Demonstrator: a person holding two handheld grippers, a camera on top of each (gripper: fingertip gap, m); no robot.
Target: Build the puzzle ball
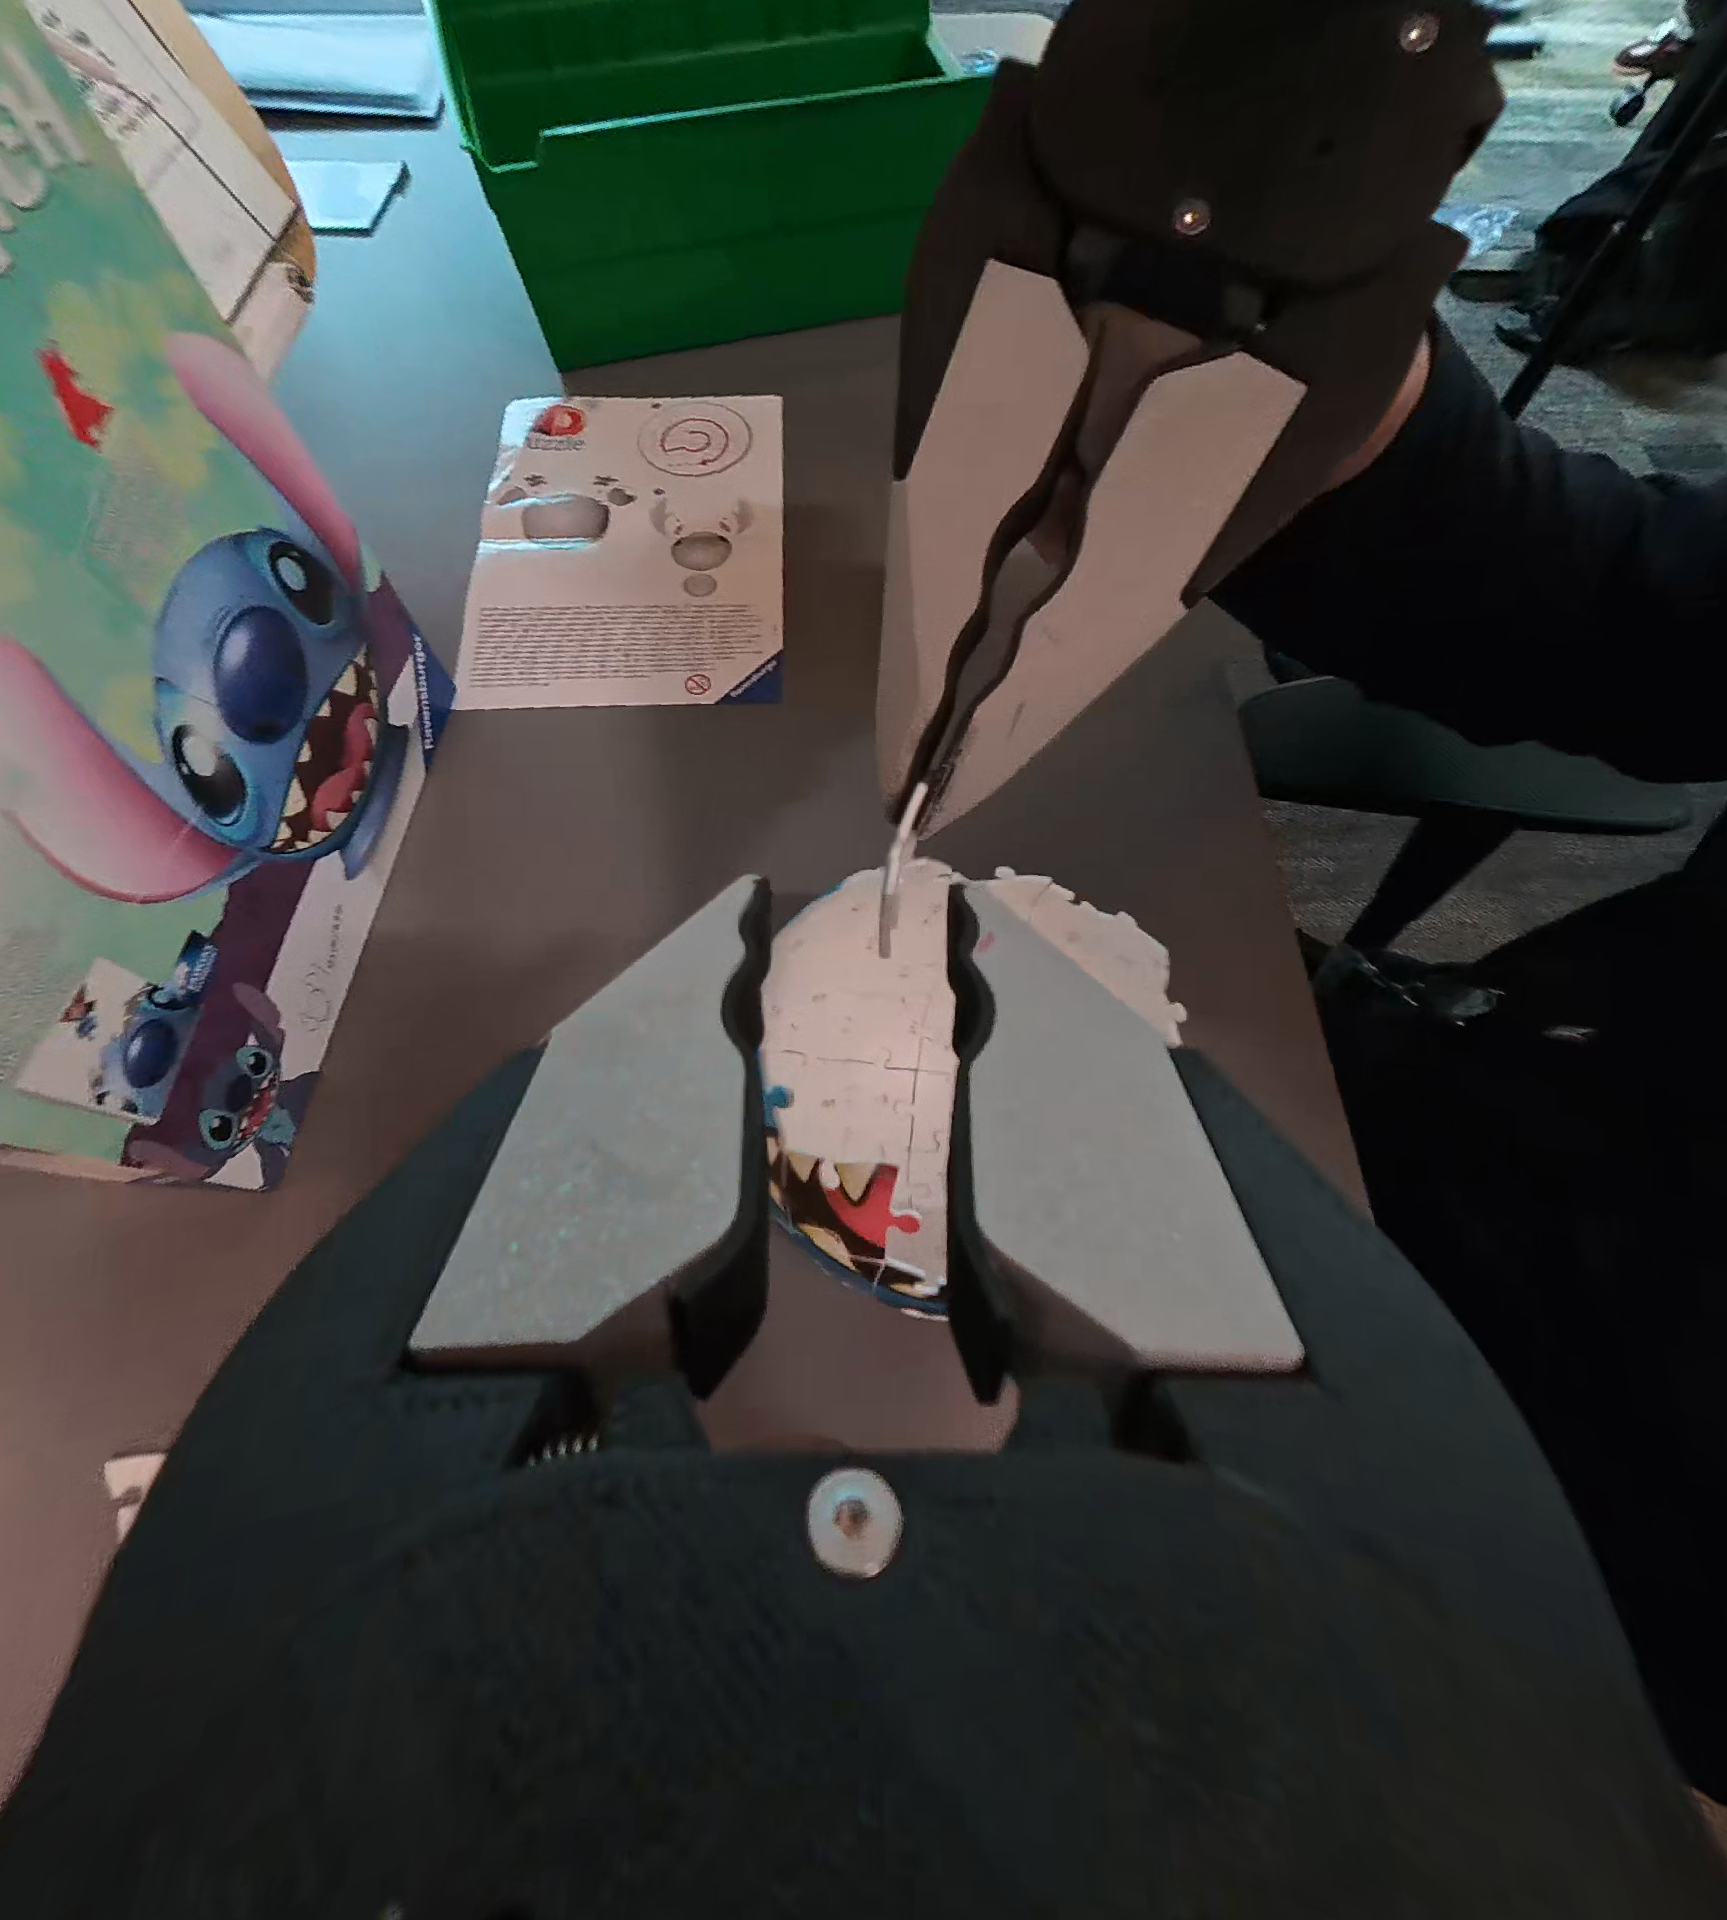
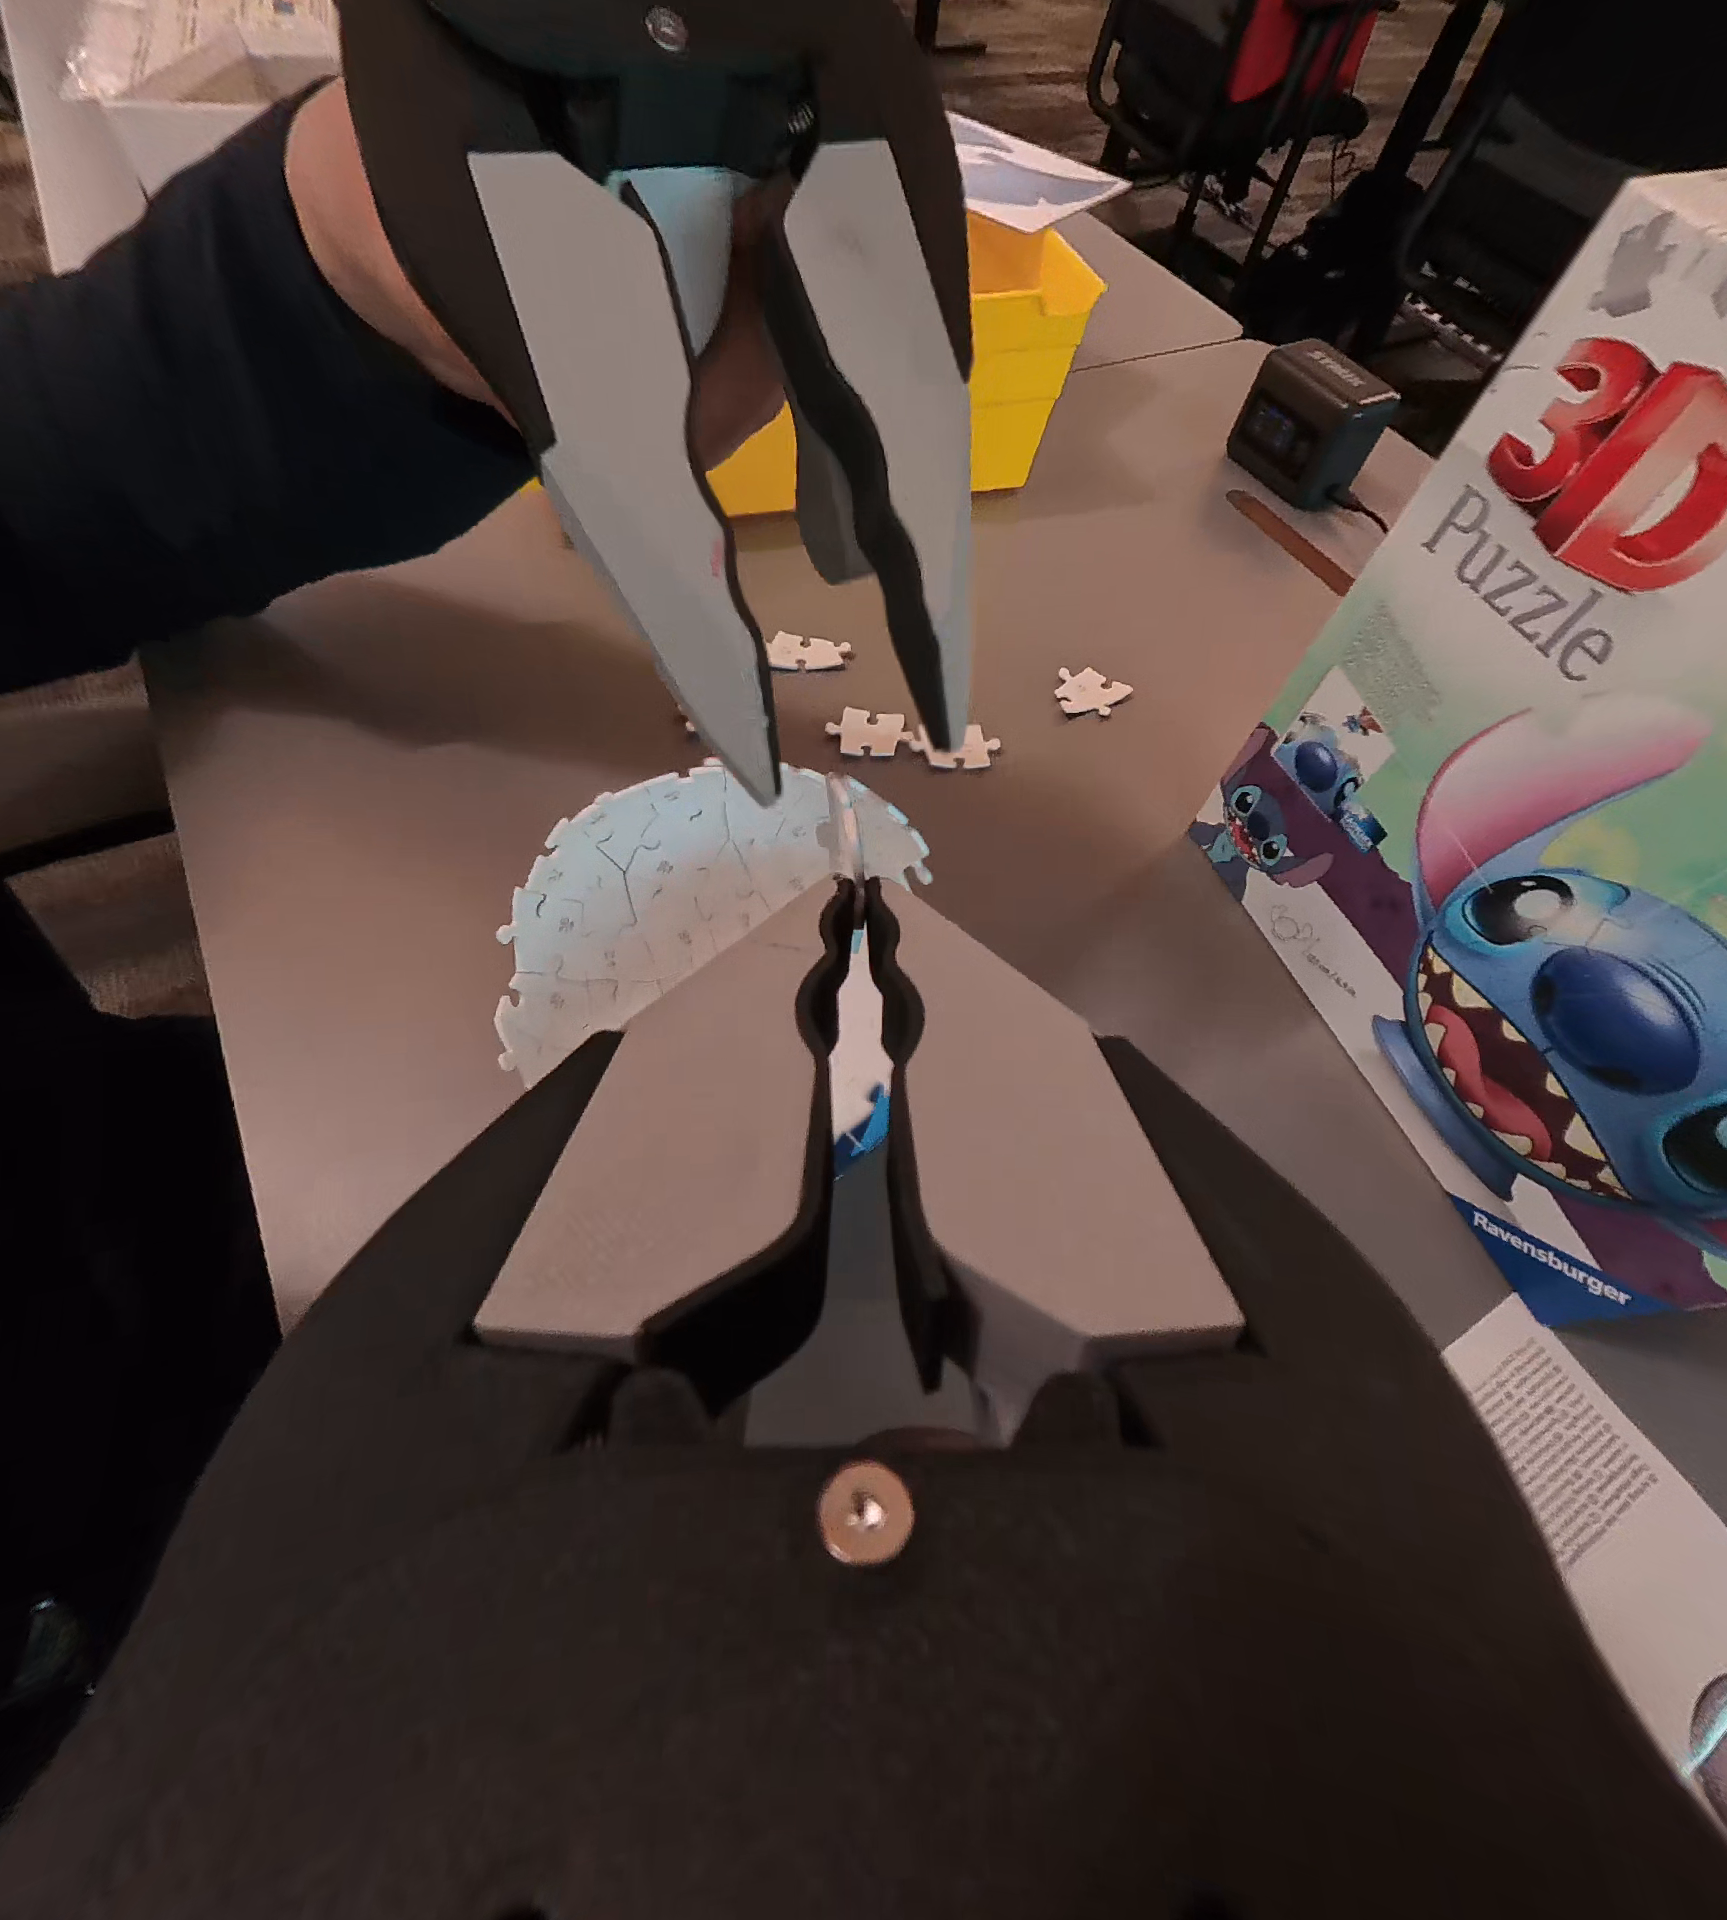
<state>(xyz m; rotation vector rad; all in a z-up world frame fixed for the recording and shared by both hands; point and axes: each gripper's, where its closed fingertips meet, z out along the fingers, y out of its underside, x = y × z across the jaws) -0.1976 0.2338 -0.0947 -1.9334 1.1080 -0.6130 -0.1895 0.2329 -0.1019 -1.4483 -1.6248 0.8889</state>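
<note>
The left gripper [image 1: 859, 904] straddles the partly built puzzle ball [image 1: 864, 1049], a curved shell lying with its white inner side up on the grey table [image 1: 630, 831]; its jaws stand narrowly apart, one on each side of the shell wall, and whether they actually pinch it or only bracket it I cannot tell. Judged purpose: to steady the shell so it does not rock while a piece goes in. The right gripper [image 2: 854, 883] is closed tight on a single puzzle piece [image 2: 846, 831], held edge-on and near upright, its lower edge at the shell's rim by the left tips. The upright hold probably lets the tab meet the rim slot from above. In the right wrist view the shell [image 2: 661, 883] shows a ragged, knobbed edge, so roughly half the ball seems built. Spare pieces [image 2: 869, 730] lie loose just beyond the shell, within easy reach for the next picks. The puzzle box [image 1: 163, 644] stands to one side with its picture facing in, and the instruction sheet [image 1: 630, 551] lies flat beyond, likely as references. A green bin [image 1: 713, 208] and a yellow bin [image 2: 1025, 384] sit well apart at the far edges.
</note>
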